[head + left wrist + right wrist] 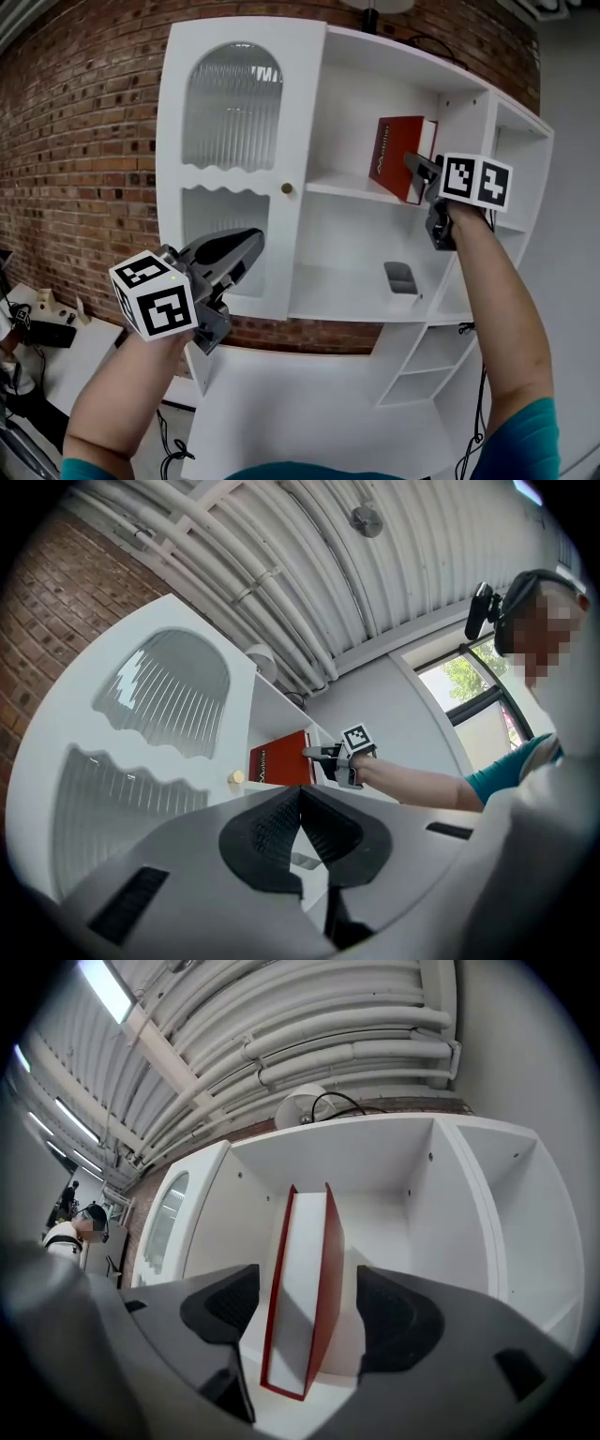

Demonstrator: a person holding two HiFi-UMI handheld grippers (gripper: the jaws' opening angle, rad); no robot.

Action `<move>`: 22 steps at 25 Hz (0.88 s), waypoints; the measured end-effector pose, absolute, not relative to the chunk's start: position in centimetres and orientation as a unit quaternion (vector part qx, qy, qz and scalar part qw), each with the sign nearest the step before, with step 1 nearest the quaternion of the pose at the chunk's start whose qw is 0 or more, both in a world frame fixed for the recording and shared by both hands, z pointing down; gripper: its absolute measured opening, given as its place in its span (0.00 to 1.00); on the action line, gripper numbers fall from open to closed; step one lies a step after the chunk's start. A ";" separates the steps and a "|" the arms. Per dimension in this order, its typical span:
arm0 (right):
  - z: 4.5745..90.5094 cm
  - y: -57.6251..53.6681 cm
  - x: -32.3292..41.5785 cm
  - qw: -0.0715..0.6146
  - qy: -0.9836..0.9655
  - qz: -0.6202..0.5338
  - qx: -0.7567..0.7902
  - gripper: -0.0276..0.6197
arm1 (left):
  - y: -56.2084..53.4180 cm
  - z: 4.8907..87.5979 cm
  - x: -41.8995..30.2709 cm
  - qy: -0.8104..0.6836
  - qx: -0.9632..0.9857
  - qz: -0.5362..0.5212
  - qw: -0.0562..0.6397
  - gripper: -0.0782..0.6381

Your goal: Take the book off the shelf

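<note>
The red book [298,1288] stands on end, leaning slightly, on the upper shelf [342,190] of a white cabinet. Its page edge faces the right gripper [419,172], whose open jaws straddle both covers with a gap on each side. The left gripper [239,251], closed on nothing, hangs well below and to the left, so the right looks the one placed to close and pull straight back.

Red book [396,155], white page edges; white shelf [347,234]; reddish-brown brick wall [80,141]; ribbed glass door [230,108].
</note>
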State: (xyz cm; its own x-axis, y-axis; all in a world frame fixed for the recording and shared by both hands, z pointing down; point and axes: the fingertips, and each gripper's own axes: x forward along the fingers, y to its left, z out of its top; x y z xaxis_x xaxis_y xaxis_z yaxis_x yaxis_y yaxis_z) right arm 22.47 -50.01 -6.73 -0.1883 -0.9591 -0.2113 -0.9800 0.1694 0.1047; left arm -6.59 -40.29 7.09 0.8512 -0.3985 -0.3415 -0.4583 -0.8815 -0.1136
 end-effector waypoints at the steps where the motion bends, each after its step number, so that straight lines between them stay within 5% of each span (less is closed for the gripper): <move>1: -6.9 -50.5 22.3 0.046 0.761 0.104 -0.639 0.50 | -40.4 6.6 -6.5 0.221 -0.958 0.156 0.094 0.13; 22: -7.5 -57.0 22.6 -0.005 0.717 0.067 -0.694 0.50 | -41.1 0.4 -6.6 0.212 -0.958 0.139 0.137 0.13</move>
State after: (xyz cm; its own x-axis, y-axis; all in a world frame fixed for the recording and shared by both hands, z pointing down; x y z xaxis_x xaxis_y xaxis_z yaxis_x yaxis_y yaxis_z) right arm 22.60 -56.96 -7.50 -0.0359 -0.9957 -0.0851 -0.9943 0.0270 0.1033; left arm -6.65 -41.09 0.41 0.8717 -0.3675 -0.3242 -0.4437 -0.8726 -0.2041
